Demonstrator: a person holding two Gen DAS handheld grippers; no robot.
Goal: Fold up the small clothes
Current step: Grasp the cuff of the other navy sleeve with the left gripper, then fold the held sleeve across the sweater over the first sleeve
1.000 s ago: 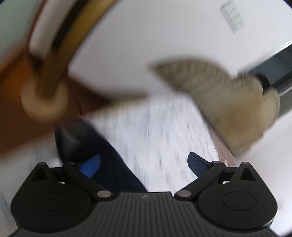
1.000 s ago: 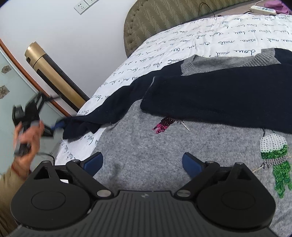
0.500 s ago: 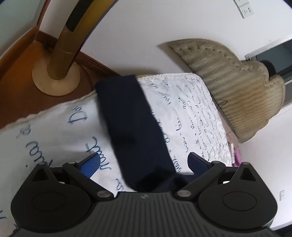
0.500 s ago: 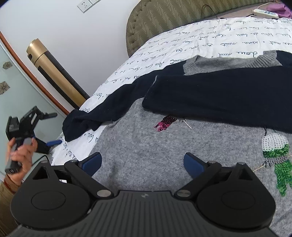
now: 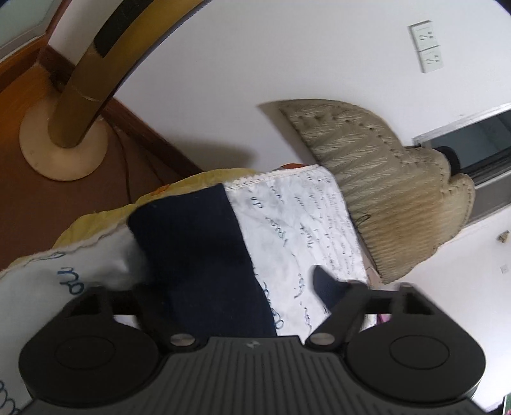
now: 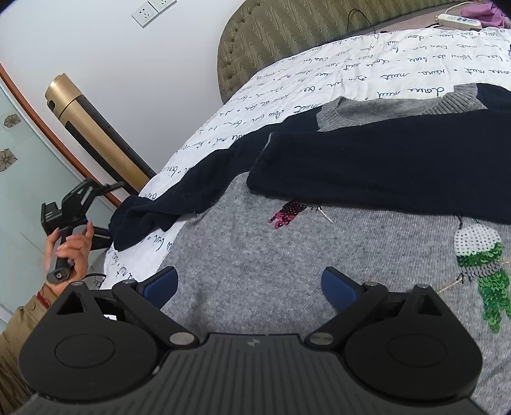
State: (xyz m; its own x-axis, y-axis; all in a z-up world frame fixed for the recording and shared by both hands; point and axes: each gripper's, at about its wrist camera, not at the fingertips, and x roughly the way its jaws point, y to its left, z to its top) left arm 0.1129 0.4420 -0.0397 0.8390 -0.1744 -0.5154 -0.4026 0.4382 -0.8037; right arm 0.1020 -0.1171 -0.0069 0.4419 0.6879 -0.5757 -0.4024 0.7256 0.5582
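left gripper: jaws spread, navy sleeve lying between them, mid-frame on the sheet | right gripper: jaws spread, nothing held, low centre over the grey sweater | second sleeve folded across the sweater, upper right

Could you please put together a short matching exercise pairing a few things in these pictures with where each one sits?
Things:
1. navy sleeve
2. power strip
3. sequin patch
4. wall socket

Places:
A. on the wall, above the bed
B. on the grey sweater
C. stretched to the bed's edge
D. beyond the bedsheet, near the headboard

Pairs: 1-C, 2-D, 3-B, 4-A
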